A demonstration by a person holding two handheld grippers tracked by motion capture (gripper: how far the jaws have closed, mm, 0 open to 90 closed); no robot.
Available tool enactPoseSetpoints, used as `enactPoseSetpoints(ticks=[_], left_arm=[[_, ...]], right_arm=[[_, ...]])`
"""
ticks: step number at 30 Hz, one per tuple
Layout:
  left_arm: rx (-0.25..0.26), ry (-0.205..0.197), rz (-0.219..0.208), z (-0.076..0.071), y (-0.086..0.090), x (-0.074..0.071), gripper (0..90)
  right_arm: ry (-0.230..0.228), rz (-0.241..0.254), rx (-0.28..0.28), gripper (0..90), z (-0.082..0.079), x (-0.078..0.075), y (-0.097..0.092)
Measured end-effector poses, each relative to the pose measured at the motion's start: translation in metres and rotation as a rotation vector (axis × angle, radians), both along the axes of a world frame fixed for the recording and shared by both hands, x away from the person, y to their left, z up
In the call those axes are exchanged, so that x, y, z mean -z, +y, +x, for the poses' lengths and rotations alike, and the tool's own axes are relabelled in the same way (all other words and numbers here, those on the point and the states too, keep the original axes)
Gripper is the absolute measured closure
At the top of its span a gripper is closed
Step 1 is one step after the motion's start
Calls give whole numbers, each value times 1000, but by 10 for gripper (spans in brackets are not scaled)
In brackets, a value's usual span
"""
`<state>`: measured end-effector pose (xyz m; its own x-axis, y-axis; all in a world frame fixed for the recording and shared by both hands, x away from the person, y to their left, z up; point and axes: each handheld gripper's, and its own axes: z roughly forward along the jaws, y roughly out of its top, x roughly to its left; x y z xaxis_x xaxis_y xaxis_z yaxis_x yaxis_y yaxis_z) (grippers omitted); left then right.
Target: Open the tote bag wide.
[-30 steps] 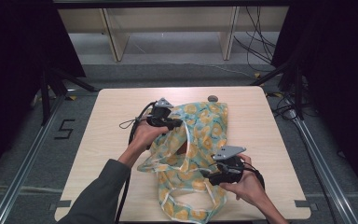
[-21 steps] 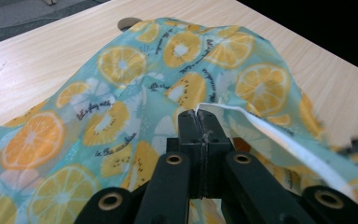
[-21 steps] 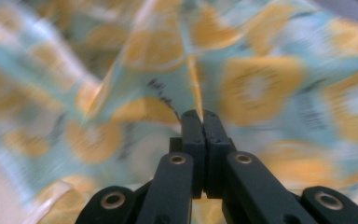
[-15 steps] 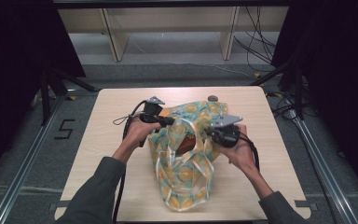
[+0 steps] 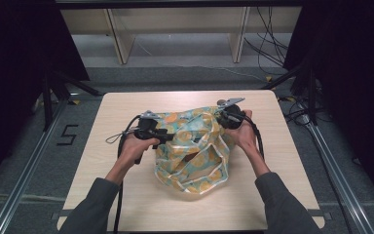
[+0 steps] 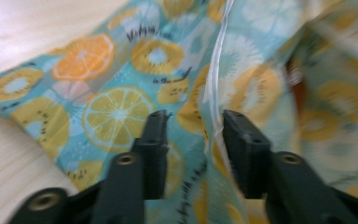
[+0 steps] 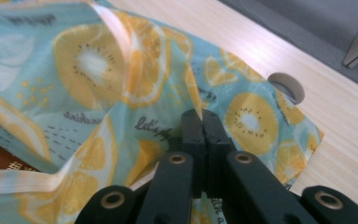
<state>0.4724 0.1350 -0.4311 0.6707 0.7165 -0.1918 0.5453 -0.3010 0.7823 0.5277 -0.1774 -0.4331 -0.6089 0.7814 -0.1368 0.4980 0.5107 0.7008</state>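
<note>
A fruit-print bag (image 5: 192,146) sits near the middle of the table (image 5: 126,200), bunched up and standing loosely, its pale-trimmed mouth facing the person.

Left gripper (image 5: 168,137): at the bag's left side, pointing into the fabric. In the left gripper view its jaws stand apart, having just been opening. A fold of the bag (image 6: 121,93) with its white trim lies between them, and the pads do not press on it.

Right gripper (image 5: 222,116): at the bag's upper right corner, on the far side from the person. In the right gripper view the jaws are closed together, pinching a thin edge of the bag (image 7: 98,70) at their tips.

A small grey disc (image 7: 286,86) lies on the table just beyond the bag's far corner, apart from the fabric. Something brown shows inside the bag; what it is cannot be told.
</note>
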Motion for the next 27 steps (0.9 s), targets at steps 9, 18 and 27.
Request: enactPoseSetpoints(ticks=[9, 18, 27], left_arm=[[123, -247, 83, -83, -20, -34, 512], [305, -233, 74, -75, -65, -1, 328], [371, -234, 115, -76, -93, 11, 276]], right_arm=[[45, 17, 23, 900, 3, 1, -6], [42, 9, 13, 900, 1, -1, -6], [61, -3, 9, 900, 2, 1, -7]])
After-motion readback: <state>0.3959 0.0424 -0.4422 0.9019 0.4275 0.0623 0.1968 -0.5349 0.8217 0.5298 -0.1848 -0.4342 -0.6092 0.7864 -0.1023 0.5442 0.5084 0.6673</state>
